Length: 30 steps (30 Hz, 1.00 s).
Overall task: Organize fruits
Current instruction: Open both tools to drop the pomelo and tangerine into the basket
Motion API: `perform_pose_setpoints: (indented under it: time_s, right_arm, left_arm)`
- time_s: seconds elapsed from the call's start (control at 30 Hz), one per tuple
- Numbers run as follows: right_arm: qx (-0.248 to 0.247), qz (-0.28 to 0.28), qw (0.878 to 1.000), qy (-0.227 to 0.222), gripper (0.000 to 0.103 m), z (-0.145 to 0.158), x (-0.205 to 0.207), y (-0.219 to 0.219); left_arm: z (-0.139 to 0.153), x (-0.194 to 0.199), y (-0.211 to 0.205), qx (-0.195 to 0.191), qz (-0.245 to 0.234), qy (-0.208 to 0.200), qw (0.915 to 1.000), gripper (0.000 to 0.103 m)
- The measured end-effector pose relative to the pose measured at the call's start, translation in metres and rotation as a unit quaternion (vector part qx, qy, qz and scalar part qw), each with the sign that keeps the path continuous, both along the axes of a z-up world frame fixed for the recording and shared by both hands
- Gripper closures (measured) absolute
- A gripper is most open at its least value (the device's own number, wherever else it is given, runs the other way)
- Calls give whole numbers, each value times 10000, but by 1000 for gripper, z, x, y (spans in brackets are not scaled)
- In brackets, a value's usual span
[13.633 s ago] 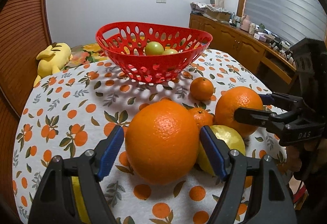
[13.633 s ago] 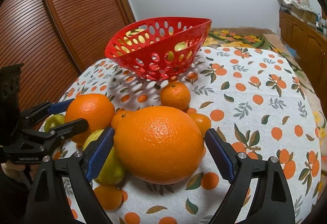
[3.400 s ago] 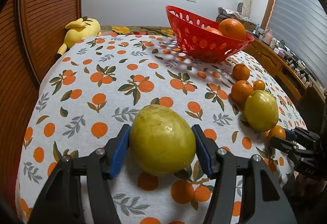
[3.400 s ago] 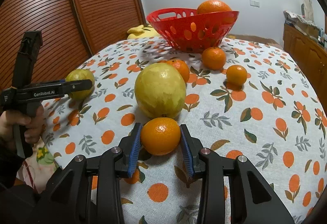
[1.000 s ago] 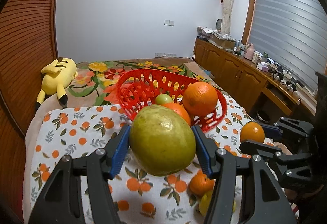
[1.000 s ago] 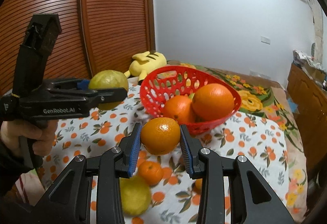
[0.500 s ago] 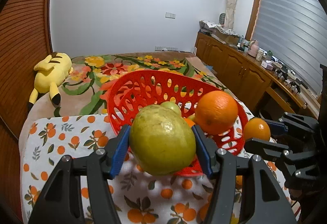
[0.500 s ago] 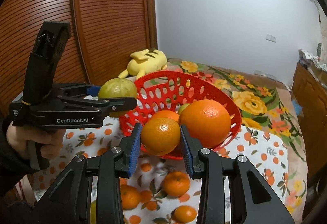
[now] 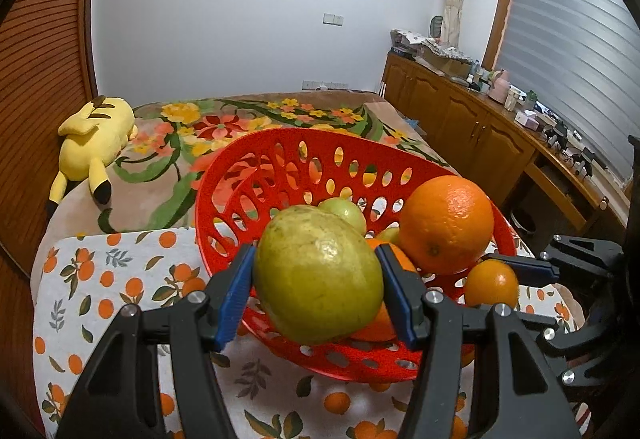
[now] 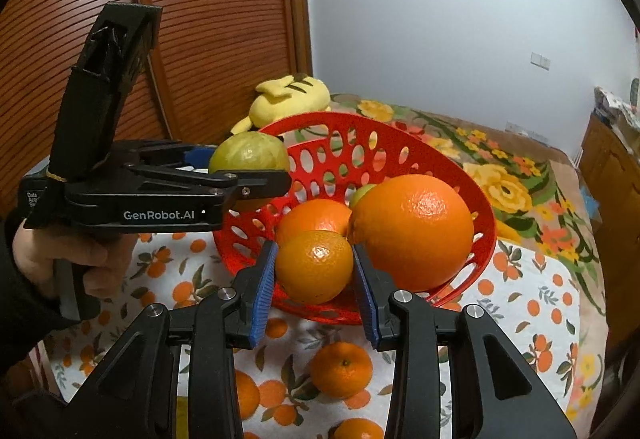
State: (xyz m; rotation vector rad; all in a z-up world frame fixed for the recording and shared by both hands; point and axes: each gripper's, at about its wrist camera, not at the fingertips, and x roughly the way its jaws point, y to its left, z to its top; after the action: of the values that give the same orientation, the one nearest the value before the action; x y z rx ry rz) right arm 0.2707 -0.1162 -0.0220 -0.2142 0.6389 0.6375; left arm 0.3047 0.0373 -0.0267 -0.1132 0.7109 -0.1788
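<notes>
My left gripper (image 9: 316,291) is shut on a large yellow-green citrus (image 9: 318,273) and holds it over the near rim of the red basket (image 9: 280,147). My right gripper (image 10: 314,281) is shut on a small orange (image 10: 314,267) at the basket's near rim (image 10: 344,119). In the basket lie a big orange (image 10: 412,231), another orange (image 10: 314,217) and a green fruit (image 9: 344,211). The right wrist view shows the left gripper (image 10: 244,175) with the citrus (image 10: 248,155). The left wrist view shows the right gripper (image 9: 516,279) with its orange (image 9: 492,283).
The table has an orange-print cloth (image 9: 100,279). Small tangerines (image 10: 342,369) lie on it in front of the basket. A yellow plush toy (image 9: 94,139) lies on the bed behind. Wooden cabinets (image 9: 480,135) stand to the right, a slatted wooden door (image 10: 200,39) to the left.
Both grippers have moved closer to the basket with their fruits still held; the citrus and the small orange now hang over its near rim.
</notes>
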Motion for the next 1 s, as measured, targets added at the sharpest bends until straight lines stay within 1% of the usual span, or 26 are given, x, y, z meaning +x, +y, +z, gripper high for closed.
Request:
perform_pose_setpoints:
  time_s: [0.07, 0.57, 0.63, 0.7, 0.87, 1.0]
  right_arm:
    - [57, 7, 10000, 5, 64, 1, 1, 0]
    - [157, -206, 9997, 2, 64, 9, -11, -19]
    - [180, -238, 9996, -5, 64, 10, -14, -22]
    - [209, -265, 9994, -3, 64, 11, -17, -25]
    - [268, -340, 9991, -7, 64, 12, -24, -35]
    - [356, -442, 9984, 13, 64, 10, -34, -46]
  left_arm:
    - [-1, 2, 1, 9, 24, 19, 10000, 44]
    - [-8, 16, 3, 180, 89, 152, 9997, 44]
    - [-7, 14, 1, 196, 134, 141, 9996, 42]
    - [-3, 10, -1, 122, 88, 42, 9999, 40]
    - [7, 0, -4, 115, 78, -42, 9999, 40]
    - [16, -20, -4, 41, 35, -151, 9999, 40]
